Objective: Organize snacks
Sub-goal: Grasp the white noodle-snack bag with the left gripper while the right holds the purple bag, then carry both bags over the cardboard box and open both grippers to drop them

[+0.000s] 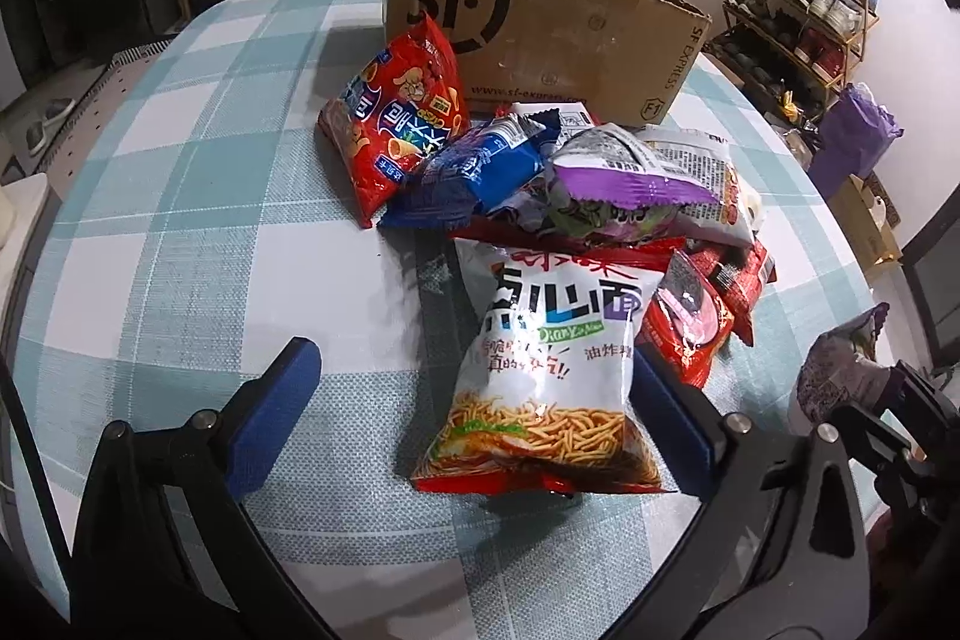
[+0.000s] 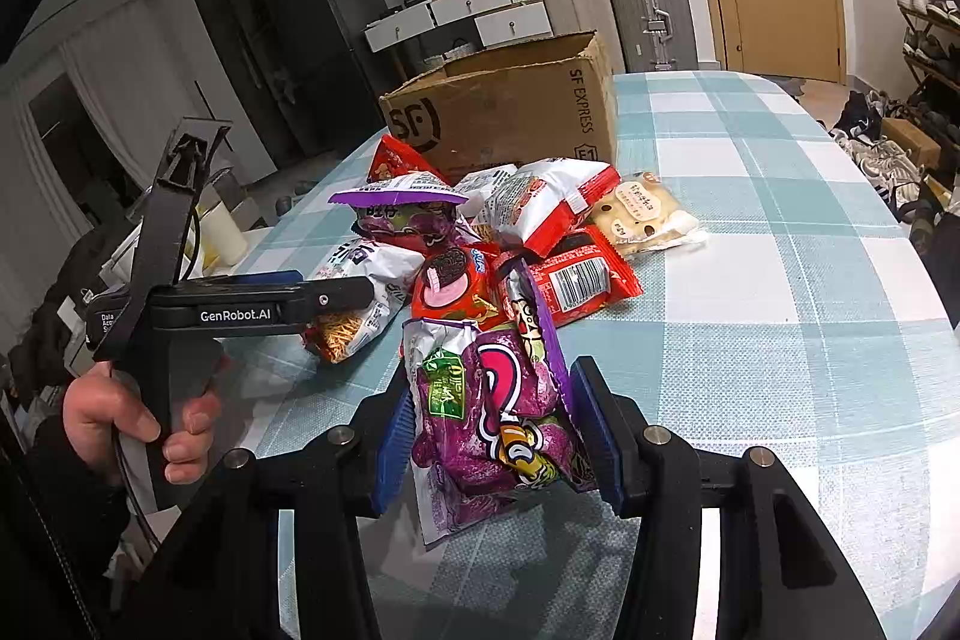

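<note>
Here, on the table with the blue and white checked cloth (image 1: 180,196), lies a heap of snack bags. At the left of the heap a shiny red chip bag (image 1: 396,124) leans tilted, its long side running up toward the brown cardboard box (image 1: 540,34). The box says "SF" in big black letters and "SF EXPRESS" down its corner. Next comes a crumpled blue foil packet (image 1: 474,172), then a silver bag with a purple edge (image 1: 624,184) on top of the heap.

In front, a white noodle snack bag (image 1: 552,370) lies flat with its long side pointing from the heap toward the left gripper (image 1: 480,424). Its big letters are Chinese, with a picture of crispy noodles at the near end. The left gripper's blue pads stand wide apart, one on each side of that bag's near end, not squeezing it.

At the right, the right gripper (image 2: 492,436) is closed tight on a purple snack bag with cartoon letters (image 2: 498,418). That bag stands upright between the pads, just above the table. A hand (image 2: 138,418) holds the other tool, marked "GenRobot.AI".
</note>
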